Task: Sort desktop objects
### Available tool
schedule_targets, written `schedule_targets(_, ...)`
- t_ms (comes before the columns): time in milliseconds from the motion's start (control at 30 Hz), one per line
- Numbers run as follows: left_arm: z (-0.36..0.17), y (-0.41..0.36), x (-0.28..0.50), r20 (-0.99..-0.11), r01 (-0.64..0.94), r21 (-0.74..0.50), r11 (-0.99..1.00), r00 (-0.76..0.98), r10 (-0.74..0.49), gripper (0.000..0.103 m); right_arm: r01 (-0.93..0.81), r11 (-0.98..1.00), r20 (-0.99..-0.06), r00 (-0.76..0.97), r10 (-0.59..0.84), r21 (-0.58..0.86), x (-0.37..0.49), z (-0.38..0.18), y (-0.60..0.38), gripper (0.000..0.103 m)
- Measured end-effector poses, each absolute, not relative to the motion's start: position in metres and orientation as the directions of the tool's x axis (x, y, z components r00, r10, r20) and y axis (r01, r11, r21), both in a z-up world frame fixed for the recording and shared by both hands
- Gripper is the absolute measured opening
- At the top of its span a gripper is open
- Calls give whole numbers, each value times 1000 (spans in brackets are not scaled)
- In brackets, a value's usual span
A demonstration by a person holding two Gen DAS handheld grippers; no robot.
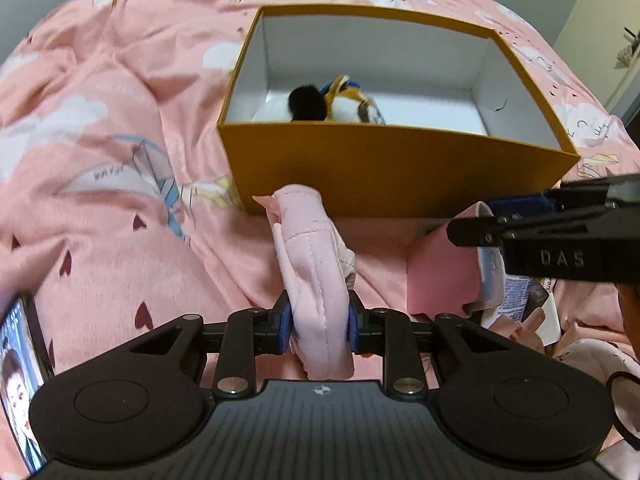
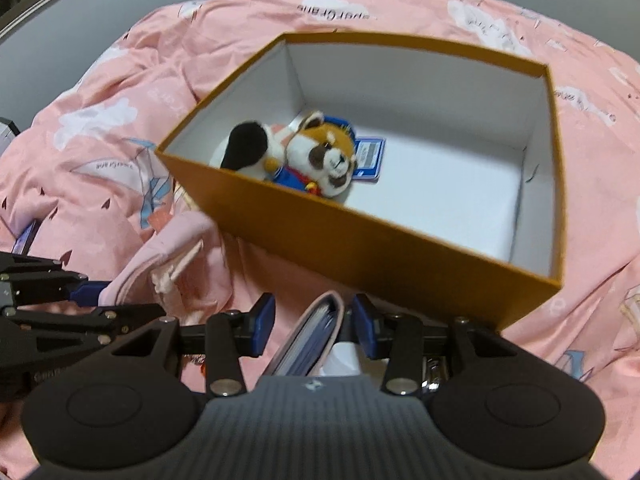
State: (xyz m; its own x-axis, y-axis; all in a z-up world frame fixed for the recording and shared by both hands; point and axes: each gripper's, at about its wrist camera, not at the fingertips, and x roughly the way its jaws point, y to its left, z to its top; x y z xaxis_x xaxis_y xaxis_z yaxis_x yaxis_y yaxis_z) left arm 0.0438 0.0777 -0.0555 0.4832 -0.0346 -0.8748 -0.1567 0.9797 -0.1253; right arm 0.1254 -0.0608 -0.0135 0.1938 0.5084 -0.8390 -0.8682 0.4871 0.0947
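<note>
Pink and soft, the padded cloth pouch (image 1: 316, 280) is pinched tight between the blue pads of your left hand-held gripper (image 1: 318, 322), just in front of the orange box (image 1: 392, 168) on the bed's pink quilt (image 1: 100, 160). Your right hand-held gripper (image 2: 314, 322) has a pink card wallet (image 2: 310, 334) standing between its pads, touching the right pad with a gap at the left one, so I cannot tell if it is really squeezed. Inside the box lie a plush raccoon toy (image 2: 320, 156), a black-and-white plush (image 2: 250, 146) and a blue card (image 2: 370, 156), and a phone (image 1: 20, 380) rests on the quilt to your left.
</note>
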Motion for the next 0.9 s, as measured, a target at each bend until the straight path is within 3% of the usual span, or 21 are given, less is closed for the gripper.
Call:
schedule_targets(167,-58,84,44,-877,-166,-149,975,477,-53,29,-873,482,-845,202,495,74,119,-15,-60,25)
schedule_targets(267,-57,85,43,-872,-162,-160,974,485,-63,29,-877,467,-832,175,526,110,119,-9,-59,20)
schedule_targets(567,-56,89,41,-864,-175,-186,967,497,-77,29,-909,388,-701,176,691,154,108,7,-36,17)
schedule_targets(800,-57,88,43,-865,-155,-184,971,494,-85,29,-901,387,-822,64,566,197,105,-15,-43,18)
schedule_targets(900,-56,89,45,-864,-147,-188,971,494,-93,30,-900,370,-846,3,533,230,106,-17,-46,23)
